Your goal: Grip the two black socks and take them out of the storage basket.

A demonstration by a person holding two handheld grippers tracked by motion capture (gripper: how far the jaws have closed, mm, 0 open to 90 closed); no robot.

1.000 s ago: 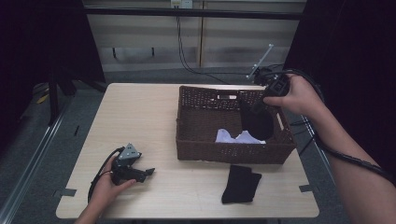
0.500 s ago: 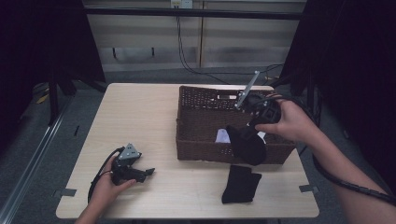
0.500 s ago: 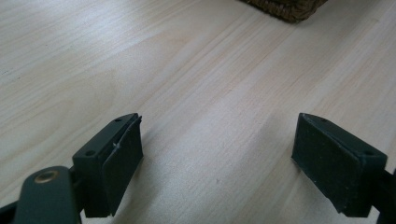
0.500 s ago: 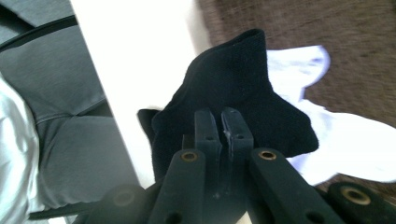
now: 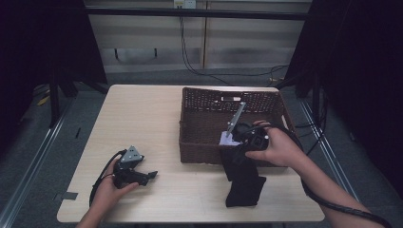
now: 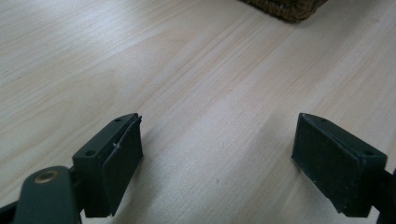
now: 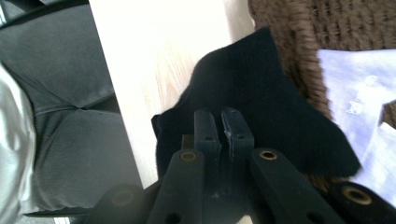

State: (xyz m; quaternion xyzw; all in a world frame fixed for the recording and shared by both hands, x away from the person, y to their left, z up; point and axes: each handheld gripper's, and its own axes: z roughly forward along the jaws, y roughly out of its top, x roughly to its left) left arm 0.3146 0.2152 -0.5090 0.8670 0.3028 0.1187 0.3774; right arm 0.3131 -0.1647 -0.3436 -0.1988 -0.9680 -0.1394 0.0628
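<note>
High view: right gripper (image 5: pixel 236 142) clamps black sock (image 5: pixel 236 164) over wicker basket (image 5: pixel 204 142) front wall.
Nearby: second sock (image 5: pixel 244 190), white cloth (image 7: pixel 359 93).
Left gripper (image 6: pixel 217 163): jaws apart, empty, on table (image 5: pixel 142 118).

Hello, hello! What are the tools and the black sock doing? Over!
Left tool open, resting on table. Right tool shut on black sock, at basket's front edge. Another black sock lies on the table below it.

The right gripper (image 5: pixel 237 154) carried its black sock (image 5: pixel 234 161) from the basket (image 5: pixel 199 142) down (tableward) over the front wall.
</note>
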